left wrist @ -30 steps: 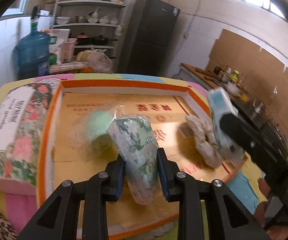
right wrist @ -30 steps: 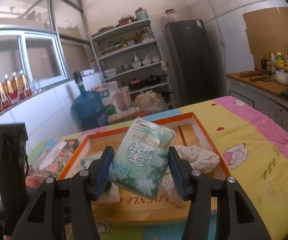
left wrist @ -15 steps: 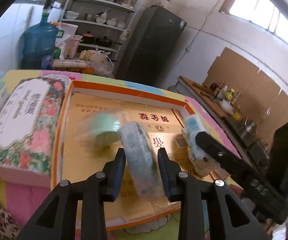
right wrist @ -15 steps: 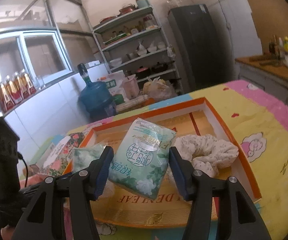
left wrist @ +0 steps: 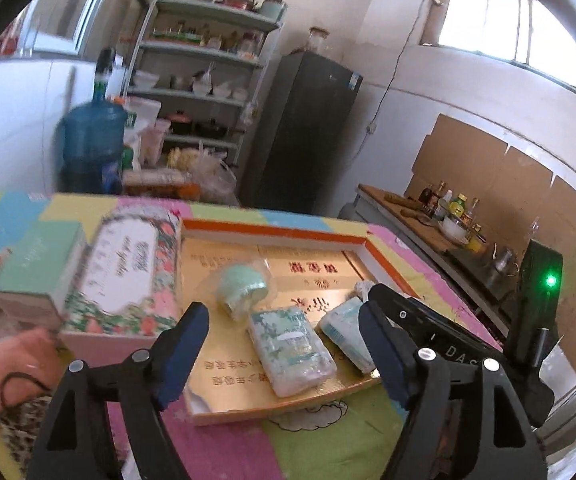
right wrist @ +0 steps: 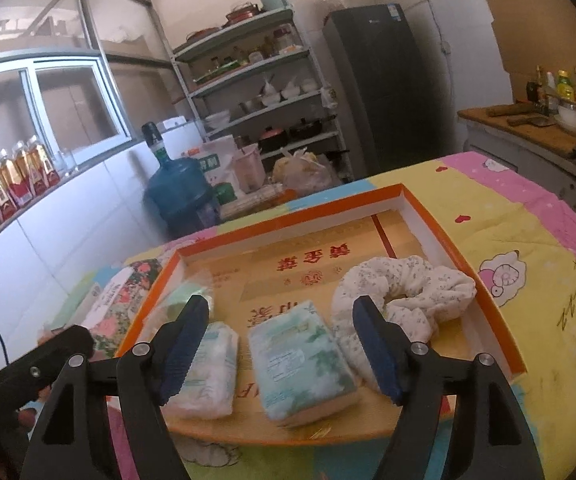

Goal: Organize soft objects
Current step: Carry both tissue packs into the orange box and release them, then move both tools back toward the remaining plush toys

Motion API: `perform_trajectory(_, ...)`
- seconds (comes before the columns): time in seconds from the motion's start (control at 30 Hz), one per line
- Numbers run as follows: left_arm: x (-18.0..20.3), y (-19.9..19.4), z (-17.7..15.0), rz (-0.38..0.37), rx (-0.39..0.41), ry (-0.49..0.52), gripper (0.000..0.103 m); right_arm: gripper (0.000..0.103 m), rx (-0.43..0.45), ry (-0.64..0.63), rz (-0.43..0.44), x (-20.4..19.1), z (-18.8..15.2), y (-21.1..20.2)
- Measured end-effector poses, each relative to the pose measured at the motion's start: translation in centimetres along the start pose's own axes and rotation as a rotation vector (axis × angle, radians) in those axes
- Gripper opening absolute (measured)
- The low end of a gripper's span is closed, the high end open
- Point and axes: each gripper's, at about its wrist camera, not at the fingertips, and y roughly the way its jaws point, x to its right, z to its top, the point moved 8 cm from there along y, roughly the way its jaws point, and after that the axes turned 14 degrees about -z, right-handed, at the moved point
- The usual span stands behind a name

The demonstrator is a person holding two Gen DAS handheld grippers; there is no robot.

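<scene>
Both grippers spread — empty, white scrunchie (right wrist: 403, 292) clear in rt view only

We've got both wrist cams sitting low and close at the near edge of the orange tray (left wrist: 272, 232) (right wrist: 288, 216). Ours on the left angles right across it, the right one angles left, and both catch the tray, shelves (left wrist: 204, 92) (right wrist: 256, 76) and fridge (left wrist: 307, 132) (right wrist: 383, 80).

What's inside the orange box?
The orange box holds two tissue packs, a rolled flowery cloth and a wrapped green roll. Gold card with red writing lines its bottom; whatever lies under the packs is hidden.
</scene>
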Motion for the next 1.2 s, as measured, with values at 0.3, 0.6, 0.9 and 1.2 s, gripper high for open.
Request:
perform_trajectory(0.3,-1.2,-5.6,0.6,0.102,0.078,0.064,0.077,0.076,0.113,-0.052,-0.070,-2.9,0.1,-4.3)
perform_trajectory(0.6,-3.8,-9.8,-0.3,0.137,0.112,0.056,0.077,0.076,0.143,-0.080,-0.079,-5.5,-1.1,-6.7)
perform_trajectory(0.9,-6.9,-14.6,-1.1,0.184,0.154,0.028,0.078,0.076,0.157,-0.110,-0.052,-9.0,-2.8,-8.8)
perform_trajectory(1.2,-9.9,-18.9,-2.3,0.241,0.180,0.005,0.078,0.076,0.160,-0.142,-0.006,-13.0,-4.7,-10.4)
